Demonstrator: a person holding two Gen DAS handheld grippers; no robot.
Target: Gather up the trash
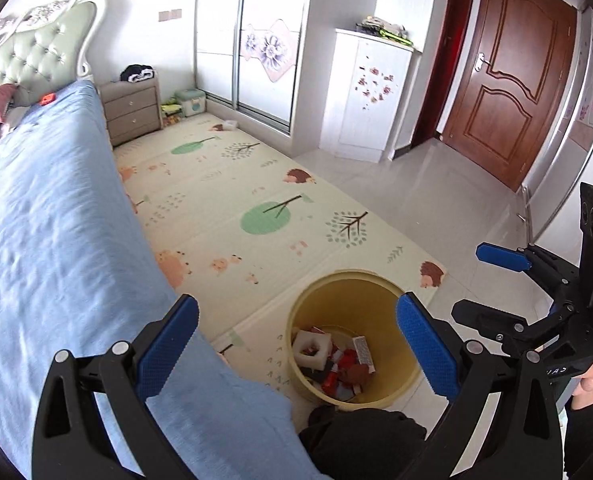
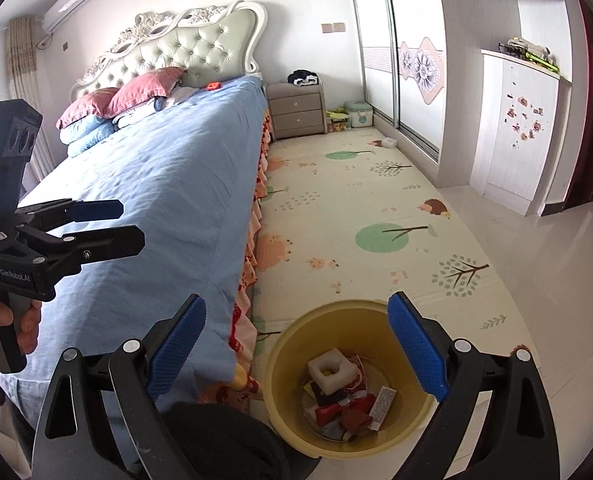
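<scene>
A yellow bucket (image 1: 336, 292) (image 2: 328, 320) stands on the play mat by the foot corner of the bed. It holds a white foam block (image 1: 311, 349) (image 2: 331, 370), red wrappers (image 2: 332, 410) and a small box. My left gripper (image 1: 296, 348) is open above the bucket with nothing between its blue pads. My right gripper (image 2: 296, 348) is also open and empty over the bucket. Each gripper shows in the other's view: the right one (image 1: 466, 282), the left one (image 2: 132, 224). A small red item (image 1: 46, 99) (image 2: 212, 86) lies on the bed near the headboard.
The blue-covered bed (image 1: 56, 220) (image 2: 156, 180) fills the left side. The patterned mat (image 2: 356, 208) runs to a nightstand (image 2: 298, 114) and a sliding wardrobe (image 1: 256, 40). A small white object (image 2: 390, 143) lies on the mat's far end. A brown door (image 1: 508, 72) is at the right. A dark-clothed knee (image 1: 360, 436) is below.
</scene>
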